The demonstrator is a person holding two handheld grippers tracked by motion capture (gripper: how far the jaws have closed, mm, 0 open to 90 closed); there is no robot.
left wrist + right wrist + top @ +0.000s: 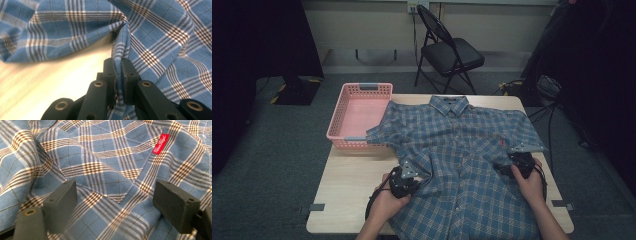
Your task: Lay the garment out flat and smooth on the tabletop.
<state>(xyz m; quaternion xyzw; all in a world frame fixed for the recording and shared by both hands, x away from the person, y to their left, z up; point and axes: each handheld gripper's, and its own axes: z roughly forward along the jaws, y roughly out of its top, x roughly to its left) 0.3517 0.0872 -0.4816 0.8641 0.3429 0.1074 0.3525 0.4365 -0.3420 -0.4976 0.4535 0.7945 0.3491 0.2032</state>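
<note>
A blue plaid shirt (462, 145) lies front up across the wooden table (347, 180), collar at the far side. My left gripper (412, 176) sits at the shirt's left side edge. In the left gripper view its jaws (118, 67) are shut on a raised fold of the shirt (162, 37), with bare table beside it. My right gripper (513, 167) rests on the shirt's right chest. In the right gripper view it (113, 195) stands open, jaws wide apart over the chest pocket (107, 177), below the small red label (160, 143).
A pink plastic basket (362, 88) stands at the table's far left corner, with the shirt's left sleeve lying over its edge. A black folding chair (452, 52) is behind the table. Cables run on the floor at the right.
</note>
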